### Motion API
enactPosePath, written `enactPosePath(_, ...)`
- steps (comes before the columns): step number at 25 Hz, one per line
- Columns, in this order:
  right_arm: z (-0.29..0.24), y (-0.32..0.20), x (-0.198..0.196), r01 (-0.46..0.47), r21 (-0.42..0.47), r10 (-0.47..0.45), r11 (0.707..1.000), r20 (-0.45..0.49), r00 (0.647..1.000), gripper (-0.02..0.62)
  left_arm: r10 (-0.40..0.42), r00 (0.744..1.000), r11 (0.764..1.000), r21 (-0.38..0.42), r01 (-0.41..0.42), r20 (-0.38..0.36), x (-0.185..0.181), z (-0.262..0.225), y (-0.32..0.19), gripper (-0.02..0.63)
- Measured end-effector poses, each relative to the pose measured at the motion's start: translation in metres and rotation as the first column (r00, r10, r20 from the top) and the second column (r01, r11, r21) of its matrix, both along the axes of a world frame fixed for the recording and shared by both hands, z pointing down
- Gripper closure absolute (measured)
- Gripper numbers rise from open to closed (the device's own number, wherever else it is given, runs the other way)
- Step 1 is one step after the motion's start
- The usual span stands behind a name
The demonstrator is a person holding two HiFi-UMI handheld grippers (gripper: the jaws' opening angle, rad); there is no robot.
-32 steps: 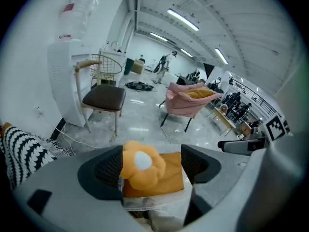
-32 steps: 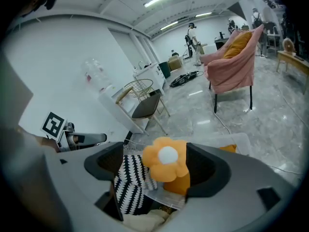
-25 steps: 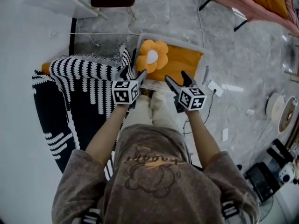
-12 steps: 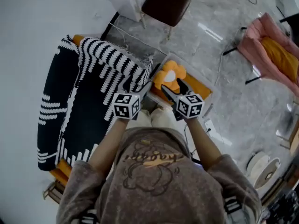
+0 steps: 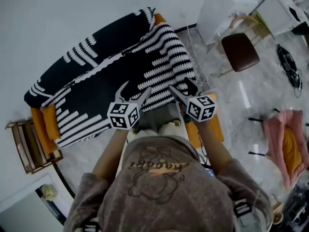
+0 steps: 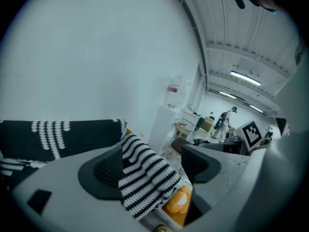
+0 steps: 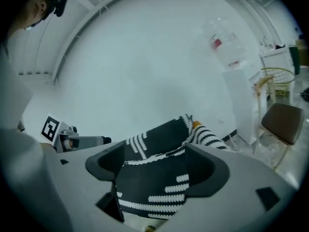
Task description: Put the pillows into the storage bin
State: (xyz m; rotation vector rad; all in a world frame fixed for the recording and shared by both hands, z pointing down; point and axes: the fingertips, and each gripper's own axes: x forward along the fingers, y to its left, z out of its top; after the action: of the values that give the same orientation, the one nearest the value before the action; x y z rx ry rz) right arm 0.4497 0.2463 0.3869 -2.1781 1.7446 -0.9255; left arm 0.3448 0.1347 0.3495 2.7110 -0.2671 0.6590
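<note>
Left gripper (image 5: 135, 90) and right gripper (image 5: 182, 87), jaws apart and empty, are pointing toward the striped blanket (image 5: 120, 76) at upper left. The orange flower pillow (image 6: 178, 202) is lying below them, seemingly nearer the right gripper.

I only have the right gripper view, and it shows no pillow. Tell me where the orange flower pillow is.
Observer: Low in the left gripper view, the orange flower pillow peeks out past a corner of the striped throw.
Operator: Report the jaws of the left gripper.
Observer: Apart, with nothing between them.
Operator: Tell me what else stands nearby.
Observer: In the head view, a wooden rack stands at the left end of the sofa.
</note>
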Motion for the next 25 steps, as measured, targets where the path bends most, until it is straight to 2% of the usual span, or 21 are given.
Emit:
enactPosePath(3,-0.011,-0.085,-0.061,0.113,0.013,-0.113,0.993,0.001,0.994,0.219,-0.13,0.991,0.992,-0.004,0.13,-0.019,-0.075,-0.01,-0.074,0.244)
enactPosePath(6,-0.018,-0.157,-0.138,0.224,0.024,-0.224,0.974,-0.001,0.975,0.219,-0.25,0.968,0.968,-0.005,0.25,-0.036,-0.162,-0.016,-0.133,0.244)
enactPosePath(9,-0.019,-0.219,-0.226,0.343,0.033,-0.343,0.939,-0.007,0.939,0.219,-0.376,0.925,0.926,-0.004,0.377,-0.057,-0.256,-0.018,-0.181,0.244)
enactPosePath(11,-0.018,-0.259,-0.286,0.431,0.034,-0.431,0.902,-0.008,0.902,0.221,-0.465,0.883,0.885,-0.005,0.466,-0.067,-0.321,-0.019,-0.208,0.244)
enactPosePath(14,-0.018,-0.31,-0.377,0.557,0.025,-0.557,0.83,-0.008,0.831,0.222,-0.584,0.808,0.811,-0.01,0.585,-0.073,-0.415,-0.02,-0.243,0.244)
enactPosePath(17,-0.019,-0.351,-0.463,0.668,0.017,-0.668,0.744,-0.015,0.744,0.224,-0.678,0.731,0.733,0.004,0.681,-0.081,-0.5,-0.022,-0.269,0.244)
enactPosePath(19,-0.019,-0.377,-0.517,0.741,0.008,-0.741,0.671,-0.023,0.671,0.224,-0.748,0.658,0.66,0.005,0.751,-0.089,-0.556,-0.022,-0.283,0.244)
enactPosePath(22,-0.019,-0.412,-0.59,0.848,-0.003,-0.847,0.53,-0.032,0.53,0.223,-0.854,0.511,0.514,-0.013,0.858,-0.094,-0.63,-0.018,-0.292,0.244)
enactPosePath(23,-0.019,-0.422,-0.61,0.871,-0.005,-0.87,0.492,-0.033,0.492,0.223,-0.877,0.472,0.475,-0.016,0.88,-0.093,-0.651,-0.016,-0.294,0.244)
enactPosePath(25,-0.018,-0.441,-0.648,0.897,-0.008,-0.896,0.442,-0.033,0.442,0.222,-0.903,0.42,0.423,-0.02,0.906,-0.088,-0.689,-0.014,-0.302,0.244)
